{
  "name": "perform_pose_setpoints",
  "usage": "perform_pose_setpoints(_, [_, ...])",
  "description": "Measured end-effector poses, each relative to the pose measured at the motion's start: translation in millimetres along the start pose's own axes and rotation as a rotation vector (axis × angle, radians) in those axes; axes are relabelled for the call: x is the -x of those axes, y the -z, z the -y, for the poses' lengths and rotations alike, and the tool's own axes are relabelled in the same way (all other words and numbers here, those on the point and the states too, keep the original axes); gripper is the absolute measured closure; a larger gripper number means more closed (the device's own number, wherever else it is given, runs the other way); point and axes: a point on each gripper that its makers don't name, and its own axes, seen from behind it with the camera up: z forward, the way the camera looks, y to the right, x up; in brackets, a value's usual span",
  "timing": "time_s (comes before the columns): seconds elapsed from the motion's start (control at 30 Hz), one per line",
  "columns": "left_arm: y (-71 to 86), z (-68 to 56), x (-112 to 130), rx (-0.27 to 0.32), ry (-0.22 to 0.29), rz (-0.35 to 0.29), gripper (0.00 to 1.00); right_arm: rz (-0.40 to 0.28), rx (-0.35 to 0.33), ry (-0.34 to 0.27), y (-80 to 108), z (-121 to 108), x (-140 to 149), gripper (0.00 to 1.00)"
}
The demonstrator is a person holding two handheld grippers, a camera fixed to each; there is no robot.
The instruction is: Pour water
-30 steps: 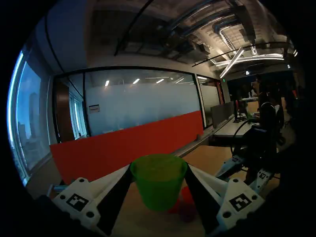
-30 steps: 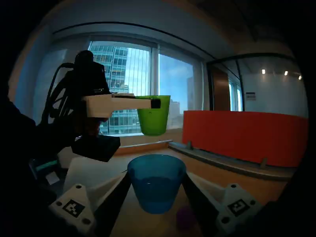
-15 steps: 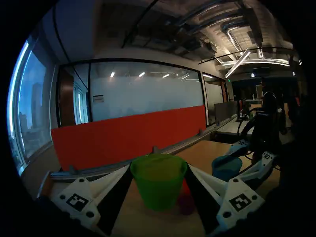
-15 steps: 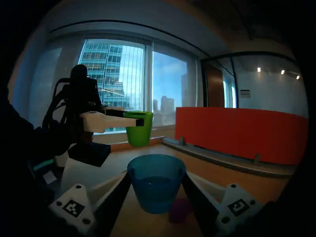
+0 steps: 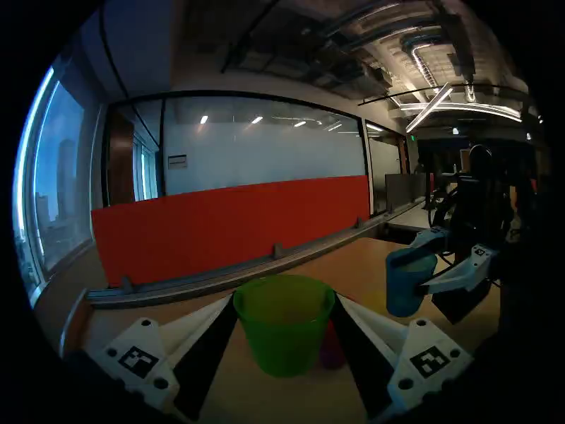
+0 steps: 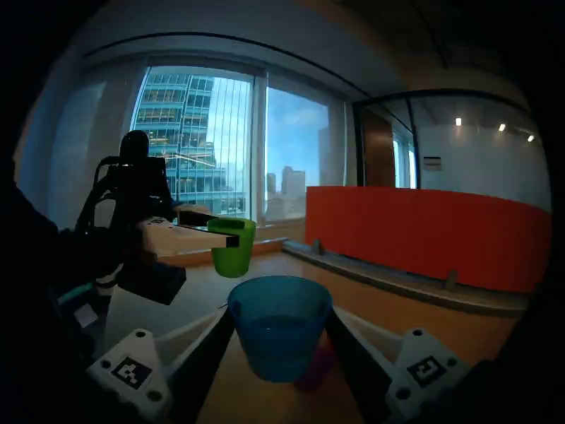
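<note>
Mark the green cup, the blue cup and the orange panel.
green cup (image 5: 284,332): left gripper view, front of its wall.
blue cup (image 6: 280,346): right gripper view, front of its wall, below the rim.
orange panel (image 5: 233,222): left gripper view, middle of its face.

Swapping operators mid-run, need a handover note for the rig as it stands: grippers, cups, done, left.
Left gripper: shut on the green cup, upright; its contents are unclear.
Right gripper: shut on the blue cup, upright, with water inside.
Cups are apart, both over the wooden table.
Done: both cups are gripped.
Left: the pour itself, which does not seem to have started. Probably bring the blue cup over the green one and tilt it.
</note>
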Motion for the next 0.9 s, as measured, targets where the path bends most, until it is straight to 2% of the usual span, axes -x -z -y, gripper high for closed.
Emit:
perform_pose_setpoints(0.37, [-4.3,-4.6,32.3,0.024,-0.023,0.078,0.11,0.027,0.001,-0.018,0.2,-6.3,6.0,0.10])
perform_pose_setpoints(0.9, [-16.6,-12.6,80.4,0.067,-0.067,0.221,0.11,0.155,-0.030,0.000,2.4,-10.0,39.4,0.10])
